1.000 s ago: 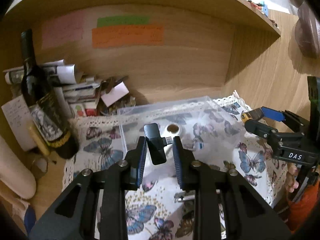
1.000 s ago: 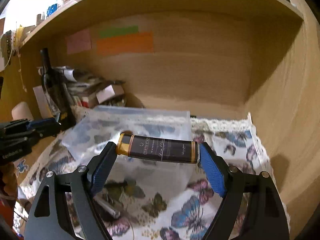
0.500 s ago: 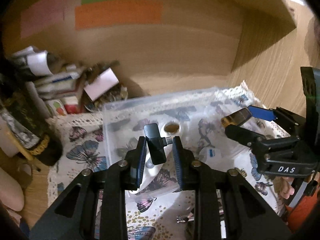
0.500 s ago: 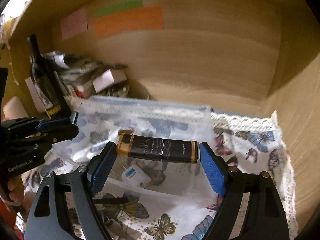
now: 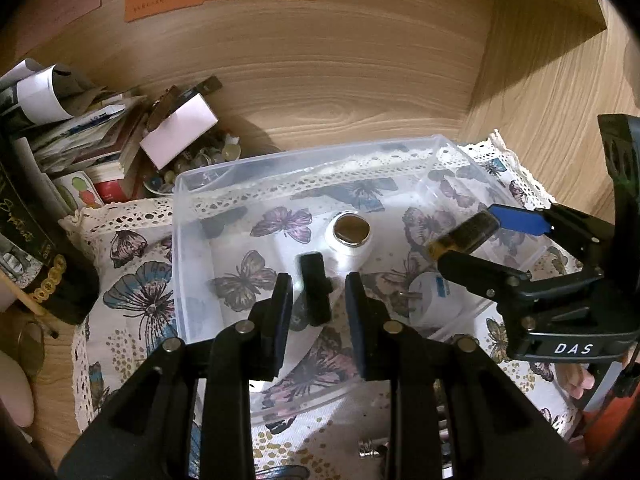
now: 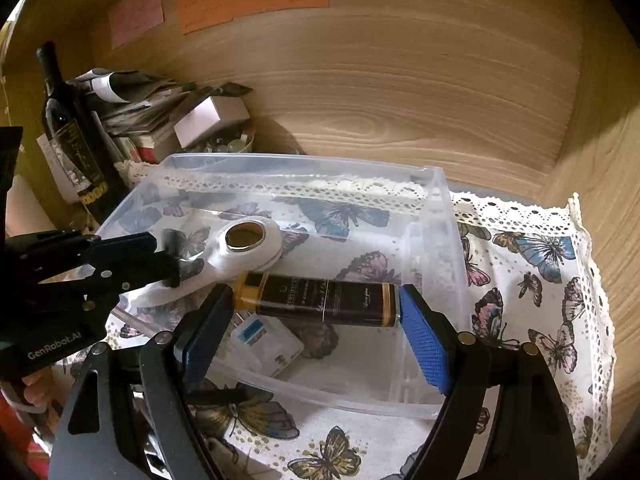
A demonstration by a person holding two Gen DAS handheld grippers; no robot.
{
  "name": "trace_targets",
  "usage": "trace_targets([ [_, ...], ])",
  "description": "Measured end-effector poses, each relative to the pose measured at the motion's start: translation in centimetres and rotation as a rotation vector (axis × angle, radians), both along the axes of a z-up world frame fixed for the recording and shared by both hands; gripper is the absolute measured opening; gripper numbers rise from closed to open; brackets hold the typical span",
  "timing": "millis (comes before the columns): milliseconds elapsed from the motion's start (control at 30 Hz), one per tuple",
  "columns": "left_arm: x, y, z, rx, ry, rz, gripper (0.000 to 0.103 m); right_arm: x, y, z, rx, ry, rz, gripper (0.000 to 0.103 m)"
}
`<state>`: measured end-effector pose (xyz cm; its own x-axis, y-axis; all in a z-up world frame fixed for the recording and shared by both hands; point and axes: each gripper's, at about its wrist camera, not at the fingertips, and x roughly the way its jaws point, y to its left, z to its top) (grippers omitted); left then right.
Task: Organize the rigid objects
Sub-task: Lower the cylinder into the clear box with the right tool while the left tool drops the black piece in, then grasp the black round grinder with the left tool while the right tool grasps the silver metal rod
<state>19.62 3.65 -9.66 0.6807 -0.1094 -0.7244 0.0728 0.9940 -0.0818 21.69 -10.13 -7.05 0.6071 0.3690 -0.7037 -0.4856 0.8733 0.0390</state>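
A clear plastic bin stands on the butterfly cloth. My left gripper is over it; the jaws have parted and the black adapter sits loose between them, not gripped. My right gripper is shut on a dark tube with gold ends, holding it crosswise over the bin. It also shows in the left wrist view. In the bin lie a white device with a round metal disc and a white plug.
A wine bottle and a pile of papers and small boxes stand at the back left. Wooden walls close the back and right. Small metal parts lie on the cloth in front of the bin.
Both grippers have moved forward and down over the bin. The left jaws have opened slightly, letting go of the black adapter. The right still holds the tube.
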Motion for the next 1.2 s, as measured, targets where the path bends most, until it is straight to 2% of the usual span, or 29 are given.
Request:
trace_targets([
  [267, -0.6, 0.1, 0.8, -0.013, -0.005, -0.001, 0.037, -0.8, 0.0, 0.9, 0.001, -0.021, 0.000, 0.082],
  [333, -1.1, 0.0, 1.5, -0.012, -0.022, -0.001, 0.042, -1.2, -0.2, 1.4, 0.007, -0.038, 0.000, 0.082],
  [500, -3.1, 0.0, 3.5, -0.003, -0.088, 0.009, 0.063, -3.0, -0.9, 3.2, 0.020, -0.098, 0.003, 0.082],
  [700, -5.4, -0.3, 4.6, 0.012, -0.114, 0.015, 0.080, -5.6, -2.3, 4.5, 0.031, -0.153, 0.002, 0.085],
  [933, -8.2, -1.2, 3.3, 0.036, -0.089, 0.006, 0.087, -7.9, -3.5, 3.6, 0.016, -0.139, 0.003, 0.086],
  [1200, -9.6, -2.9, -0.9, 0.021, 0.033, -0.039, 0.087, -9.2, -3.0, 0.9, 0.013, -0.058, 0.049, 0.085],
])
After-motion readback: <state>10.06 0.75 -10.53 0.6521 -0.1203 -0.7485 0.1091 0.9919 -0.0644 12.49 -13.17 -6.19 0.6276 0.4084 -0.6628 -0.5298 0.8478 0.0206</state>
